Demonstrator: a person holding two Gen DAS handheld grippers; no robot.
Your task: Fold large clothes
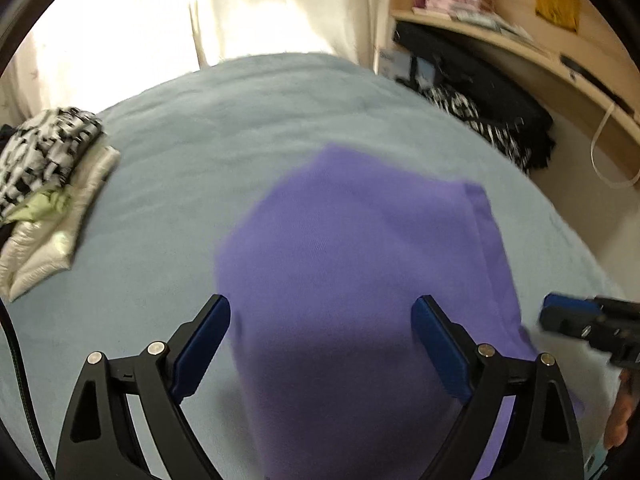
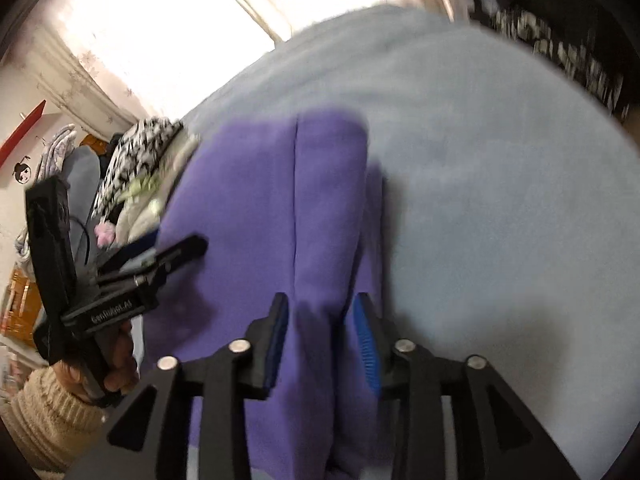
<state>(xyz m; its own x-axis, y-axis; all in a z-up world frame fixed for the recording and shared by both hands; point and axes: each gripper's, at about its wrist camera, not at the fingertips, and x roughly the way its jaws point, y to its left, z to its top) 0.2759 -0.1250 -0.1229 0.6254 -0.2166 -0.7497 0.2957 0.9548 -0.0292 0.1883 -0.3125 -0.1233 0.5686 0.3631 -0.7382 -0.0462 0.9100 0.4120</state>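
A purple garment (image 1: 352,264) lies partly folded on the grey-blue bed cover (image 1: 192,152). My left gripper (image 1: 322,312) is open, its fingers standing wide apart above the garment's near edge, holding nothing. In the right wrist view the same purple garment (image 2: 280,208) shows a lengthwise fold. My right gripper (image 2: 320,312) has its jaws partly closed around a raised ridge of the purple cloth. The right gripper also shows at the right edge of the left wrist view (image 1: 576,316). The left gripper shows at the left of the right wrist view (image 2: 176,252).
A stack of folded clothes (image 1: 44,184), black-and-white patterned on top, lies at the bed's left side. Dark and patterned clothes (image 1: 492,120) hang off the bed's far right corner. A wooden shelf (image 1: 520,40) stands to the right. Curtains (image 1: 240,8) hang behind.
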